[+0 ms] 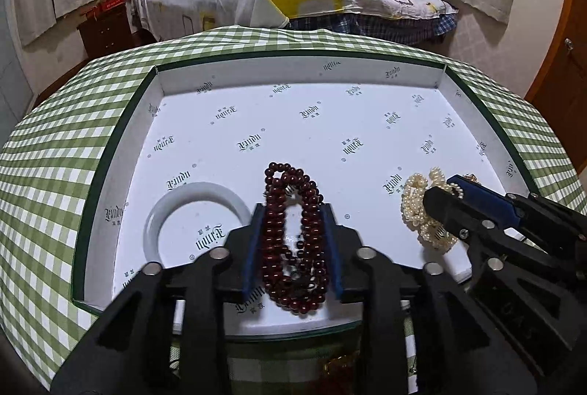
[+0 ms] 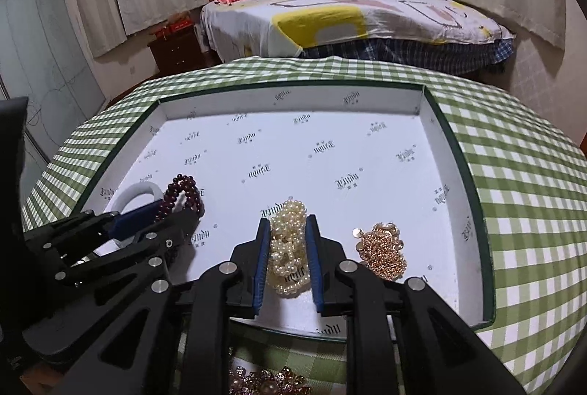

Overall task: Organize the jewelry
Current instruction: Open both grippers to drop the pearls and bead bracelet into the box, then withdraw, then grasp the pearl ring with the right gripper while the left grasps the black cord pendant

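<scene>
One box (image 1: 121, 138) on check cloth (image 1: 44, 182), near wall hidden by both grippers. In it, four pieces. White bangle (image 1: 154, 222) left of the left gripper (image 1: 293, 248), part cut by its finger. Red beads (image 1: 293, 229) between left fingers, pads touching both sides, gripped. Pearls (image 2: 288, 248) between right gripper (image 2: 288, 263) fingers, clamped narrow. Gold chain (image 2: 383, 248) just right of right fingers, apart. More jewelry (image 2: 268, 384) below the box, mostly hidden, unclear.
</scene>
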The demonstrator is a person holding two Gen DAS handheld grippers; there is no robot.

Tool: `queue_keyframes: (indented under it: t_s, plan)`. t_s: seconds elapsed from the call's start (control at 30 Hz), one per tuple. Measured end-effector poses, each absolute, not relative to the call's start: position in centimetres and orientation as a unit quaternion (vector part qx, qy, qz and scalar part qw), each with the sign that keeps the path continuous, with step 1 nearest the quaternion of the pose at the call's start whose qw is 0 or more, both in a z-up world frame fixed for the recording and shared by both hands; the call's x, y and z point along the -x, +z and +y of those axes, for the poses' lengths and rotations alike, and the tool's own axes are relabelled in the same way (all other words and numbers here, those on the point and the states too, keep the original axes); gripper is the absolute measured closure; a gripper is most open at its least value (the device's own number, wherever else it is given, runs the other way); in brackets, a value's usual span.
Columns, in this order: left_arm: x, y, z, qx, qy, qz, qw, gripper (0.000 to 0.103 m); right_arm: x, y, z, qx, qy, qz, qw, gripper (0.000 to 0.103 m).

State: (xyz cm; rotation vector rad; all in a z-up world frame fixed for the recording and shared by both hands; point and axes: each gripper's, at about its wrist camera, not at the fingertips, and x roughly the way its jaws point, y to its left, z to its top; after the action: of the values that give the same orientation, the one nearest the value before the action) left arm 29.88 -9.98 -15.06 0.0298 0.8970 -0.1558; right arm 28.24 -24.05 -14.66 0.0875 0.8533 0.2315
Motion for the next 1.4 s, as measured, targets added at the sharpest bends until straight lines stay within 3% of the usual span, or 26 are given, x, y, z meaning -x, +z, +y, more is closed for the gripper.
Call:
queue_keyframes:
  t_s: [0.07,0.17,0.47,0.87,1.4]
  plan:
    - [-29.9,-15.0,-10.0,-0.011,-0.077,0.434,0.897,0.061,-28.1,-14.7,-24.3,-0.047,0.11,0.413,0.903,0.068]
    - [-30.0,-14.9,-9.9,-0.009,-0.076,0.432,0.899,0.055,-27.9,-14.4,-24.6,-0.047,0.107,0.406,0.906,0.064]
    - [-29.0,-13.2,-9.4,0.0,-0.082,0.41,0.908,0.038,-26.6,-11.9,-25.4,-0.043,0.095,0.378,0.92,0.059]
    - [-25.4,-10.0,-8.6,0.013,-0.1,0.368,0.924,0.037,-22.1,-9.3,-27.7,-0.067,0.056,0.344,0.935,0.059]
    - [-17.4,-10.8,-4.0,0.031,-0.054,0.363,0.93,0.038,-17.5,-13.2,-28.9,-0.063,0.014,0.373,0.926,0.059]
